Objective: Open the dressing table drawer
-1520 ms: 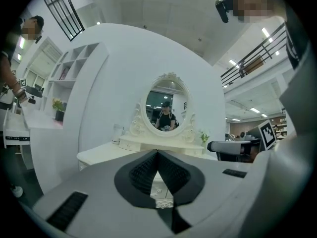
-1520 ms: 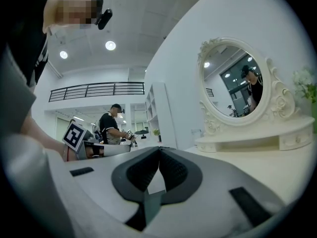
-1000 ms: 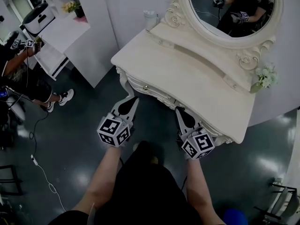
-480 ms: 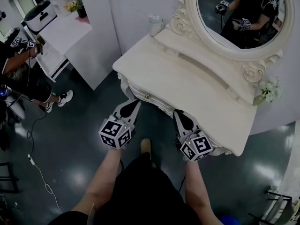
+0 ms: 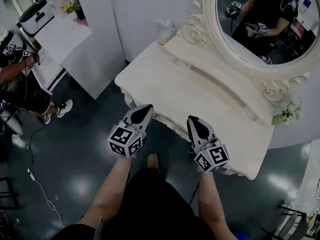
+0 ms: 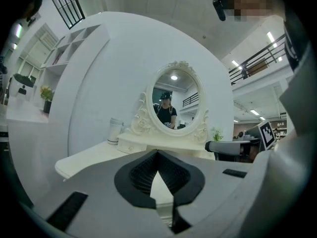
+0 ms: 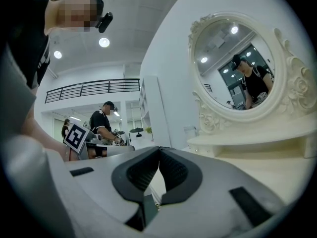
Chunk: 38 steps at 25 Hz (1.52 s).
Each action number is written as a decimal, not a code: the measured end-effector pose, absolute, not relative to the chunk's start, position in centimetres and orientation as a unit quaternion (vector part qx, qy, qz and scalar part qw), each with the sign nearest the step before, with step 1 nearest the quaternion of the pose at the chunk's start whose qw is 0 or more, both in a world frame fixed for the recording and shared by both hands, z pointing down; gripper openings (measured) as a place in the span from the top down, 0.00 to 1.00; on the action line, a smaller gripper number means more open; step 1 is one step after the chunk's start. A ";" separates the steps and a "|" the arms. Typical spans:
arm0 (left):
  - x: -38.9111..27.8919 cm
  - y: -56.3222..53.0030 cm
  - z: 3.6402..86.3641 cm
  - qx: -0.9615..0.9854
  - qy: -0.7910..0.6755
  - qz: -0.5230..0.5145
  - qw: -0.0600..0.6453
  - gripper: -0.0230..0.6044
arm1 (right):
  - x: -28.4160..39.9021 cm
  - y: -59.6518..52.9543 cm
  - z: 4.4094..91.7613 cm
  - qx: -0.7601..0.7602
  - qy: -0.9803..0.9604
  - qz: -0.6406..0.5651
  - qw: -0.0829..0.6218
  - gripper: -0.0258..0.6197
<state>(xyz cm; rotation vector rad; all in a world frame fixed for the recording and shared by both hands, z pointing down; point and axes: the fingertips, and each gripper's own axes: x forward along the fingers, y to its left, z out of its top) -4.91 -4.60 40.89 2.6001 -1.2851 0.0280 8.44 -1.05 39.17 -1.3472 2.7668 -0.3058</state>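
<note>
Facing the drawer [image 5: 168, 124] of the table [image 5: 200, 91], the left tongs [image 5: 146, 108] and right tongs [image 5: 193, 119] are held shut and empty, seemingly lined up for pulling it.

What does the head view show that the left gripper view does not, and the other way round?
Only the head view: the dark glossy floor and a bystander's white sneaker on it. Only the left gripper view: the black balcony railing high up. Both: the cream dressing table, its oval carved-frame mirror and a white cup.
</note>
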 end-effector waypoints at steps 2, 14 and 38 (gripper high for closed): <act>-4.8 -6.2 41.2 0.892 -0.436 0.011 0.122 0.95 | 8.6 -2.5 39.5 -0.439 0.892 -0.105 0.027 0.95; -3.3 -12.8 43.2 0.907 -0.400 0.022 0.129 0.95 | 9.4 -8.3 41.1 -0.462 0.878 -0.118 0.029 0.95; -0.5 -22.8 45.6 0.906 -0.397 0.041 0.140 0.95 | 8.7 -17.9 43.8 -0.438 0.888 -0.142 0.007 0.95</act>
